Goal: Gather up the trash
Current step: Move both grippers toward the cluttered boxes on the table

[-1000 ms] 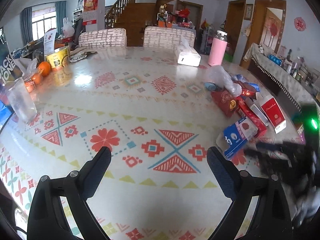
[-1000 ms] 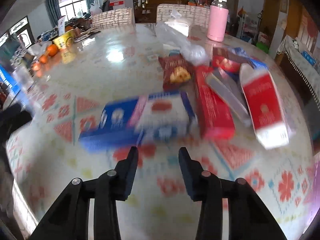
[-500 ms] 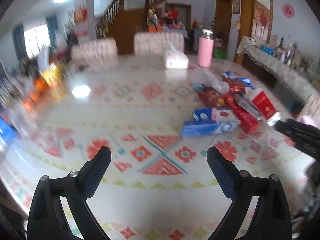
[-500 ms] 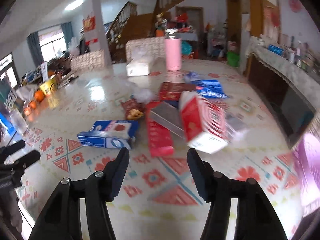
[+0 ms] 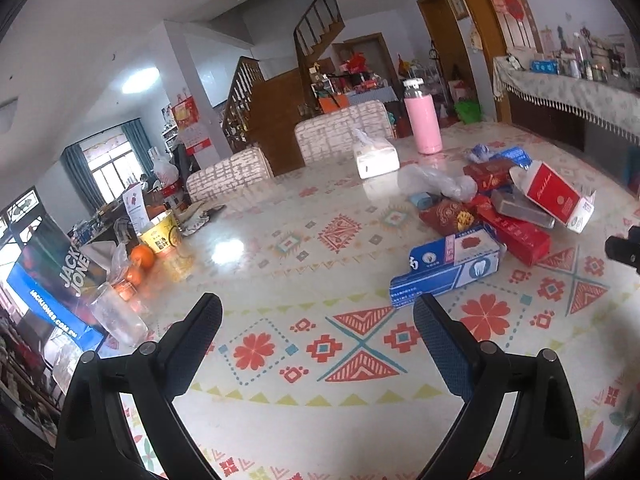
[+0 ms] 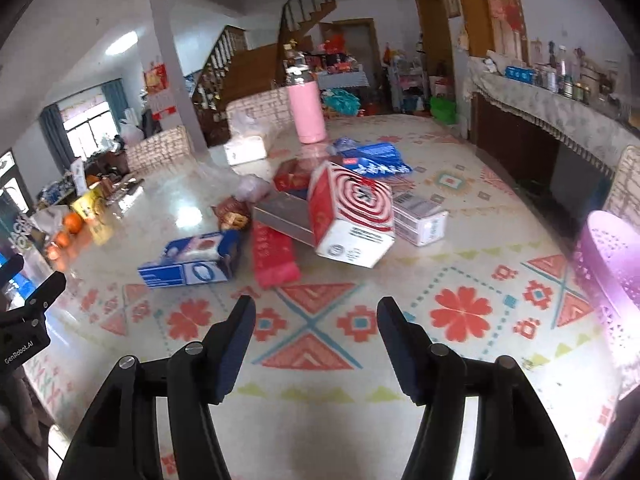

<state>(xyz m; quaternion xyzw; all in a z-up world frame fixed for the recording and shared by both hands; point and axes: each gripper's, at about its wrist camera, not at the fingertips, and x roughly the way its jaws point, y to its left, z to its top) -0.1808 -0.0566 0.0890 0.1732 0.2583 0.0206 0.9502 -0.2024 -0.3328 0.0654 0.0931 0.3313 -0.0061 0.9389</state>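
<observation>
Both grippers empty rn: left gripper (image 5: 316,332) w/ fingers spread wide, right gripper (image 6: 316,332) fingers apart too, hovering over the desk (image 6: 460,360), prob lining up a first grab. Trash pile (image 6: 320,212) of boxes n wrappers sits mid-desk ahead, blue box (image 5: 448,268) nearest the left one. Pink basket (image 6: 612,280) at the right edge is prob where it goes.

Left wrist view: looks forward from between the left tongs (image 5: 318,330), raised over the patterned surface (image 5: 280,384), trash pile (image 5: 500,216) at right, well ahead. Right wrist view: looks forward from between the right tongs (image 6: 316,332), pile (image 6: 320,216) centred and nearer. Shared: pile, pink bottle (image 5: 423,120) (image 6: 306,110), staircase, sideboard; each view catches the other tool at its edge.
</observation>
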